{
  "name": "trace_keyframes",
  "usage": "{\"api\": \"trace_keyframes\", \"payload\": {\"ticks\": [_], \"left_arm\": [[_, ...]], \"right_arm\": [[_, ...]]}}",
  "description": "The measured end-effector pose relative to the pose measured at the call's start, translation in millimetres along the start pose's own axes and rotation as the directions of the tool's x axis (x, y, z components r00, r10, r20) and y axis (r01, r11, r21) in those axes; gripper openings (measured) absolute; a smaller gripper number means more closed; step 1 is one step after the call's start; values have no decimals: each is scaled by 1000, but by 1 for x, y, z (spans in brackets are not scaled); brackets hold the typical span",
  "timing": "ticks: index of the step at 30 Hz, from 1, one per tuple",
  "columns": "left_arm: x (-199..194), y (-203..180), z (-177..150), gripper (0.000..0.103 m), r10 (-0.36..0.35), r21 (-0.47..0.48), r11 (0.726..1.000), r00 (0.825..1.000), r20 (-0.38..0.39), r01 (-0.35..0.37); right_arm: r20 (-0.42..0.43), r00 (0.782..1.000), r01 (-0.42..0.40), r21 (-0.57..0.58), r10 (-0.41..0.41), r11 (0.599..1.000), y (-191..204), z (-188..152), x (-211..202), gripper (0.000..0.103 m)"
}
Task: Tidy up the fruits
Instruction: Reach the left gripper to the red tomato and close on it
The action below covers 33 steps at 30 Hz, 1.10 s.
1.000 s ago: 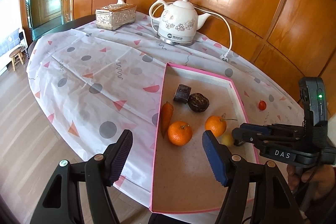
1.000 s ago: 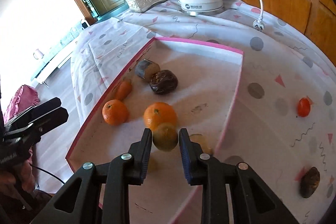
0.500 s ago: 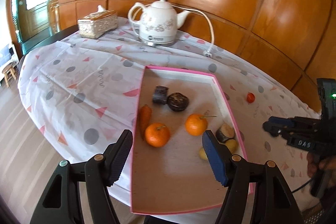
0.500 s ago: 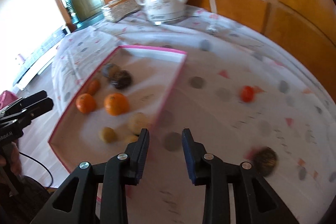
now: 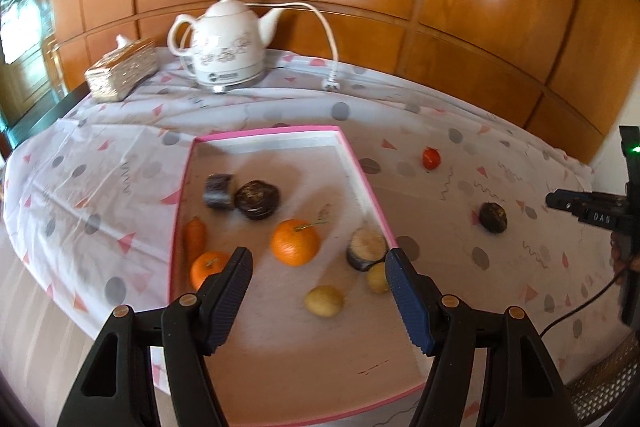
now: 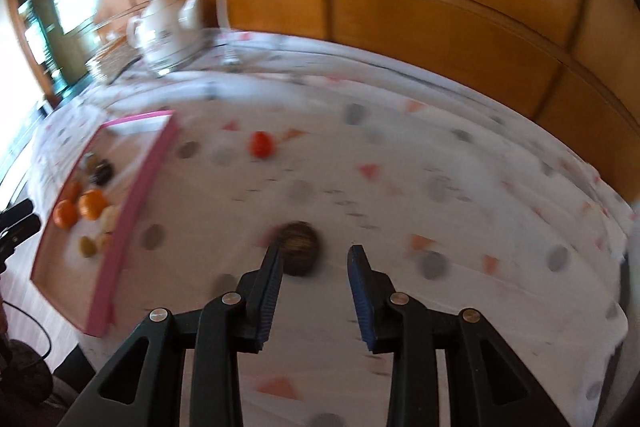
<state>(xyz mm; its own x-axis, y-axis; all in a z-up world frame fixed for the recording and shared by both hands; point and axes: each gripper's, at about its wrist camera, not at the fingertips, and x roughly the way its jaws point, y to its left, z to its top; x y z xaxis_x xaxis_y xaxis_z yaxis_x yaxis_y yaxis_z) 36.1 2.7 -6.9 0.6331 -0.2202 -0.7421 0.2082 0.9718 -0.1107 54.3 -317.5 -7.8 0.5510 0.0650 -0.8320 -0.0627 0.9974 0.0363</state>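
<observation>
A pink-rimmed tray (image 5: 362,179) holds two oranges (image 5: 295,242), a carrot (image 5: 195,237), a dark round fruit (image 5: 257,199), a dark block (image 5: 218,190), a cut brown piece (image 5: 366,249) and two small yellowish fruits (image 5: 324,301). My left gripper (image 5: 316,255) hangs open above the tray's near half, holding nothing. On the cloth to the right of the tray lie a small red fruit (image 6: 261,143) and a dark round fruit (image 6: 298,247). My right gripper (image 6: 316,249) is open and empty, and that dark fruit sits just beyond its left fingertip.
A white kettle (image 5: 226,47) with its cord and loose plug (image 5: 330,85) stands at the back of the table, and a tissue box (image 5: 122,71) is to its left. A wooden panelled wall runs behind. The table's edge curves close in front of both grippers.
My right gripper has let go of a small yellowish fruit in the tray and swung right over the cloth to the dark fruit. My left gripper has shifted right, still open.
</observation>
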Motion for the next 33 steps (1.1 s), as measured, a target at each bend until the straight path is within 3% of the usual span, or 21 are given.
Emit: {"api": "trace_keyframes", "payload": {"ticks": [6,12,16,22,29,33], "left_arm": [[14,-21,10,69,-22,60,998,1000,-21,24],[30,-45,23,69,-44,104,993,998,-40,48],[42,-59,33,69,-56,124,990,997,-58,63],[59,-79,46,69,-64,153,985,995,-78,76],[79,-99,57,69,-74,176,980,993,-95,90],[96,-106,62,69,-82,160,982,989,-121,101]], "right_arm": [[-11,994,109,92,-108,990,-56,-13,-9,34],[-40,973,230,234,-227,945,-121,-31,-15,34],[-89,948,317,374,-306,872,-166,-51,-16,34],[-152,929,363,549,-337,753,-213,-73,-22,34],[-184,909,401,626,-374,669,-233,-86,-34,34],[-201,894,416,704,-399,576,-250,-98,-45,34]]}}
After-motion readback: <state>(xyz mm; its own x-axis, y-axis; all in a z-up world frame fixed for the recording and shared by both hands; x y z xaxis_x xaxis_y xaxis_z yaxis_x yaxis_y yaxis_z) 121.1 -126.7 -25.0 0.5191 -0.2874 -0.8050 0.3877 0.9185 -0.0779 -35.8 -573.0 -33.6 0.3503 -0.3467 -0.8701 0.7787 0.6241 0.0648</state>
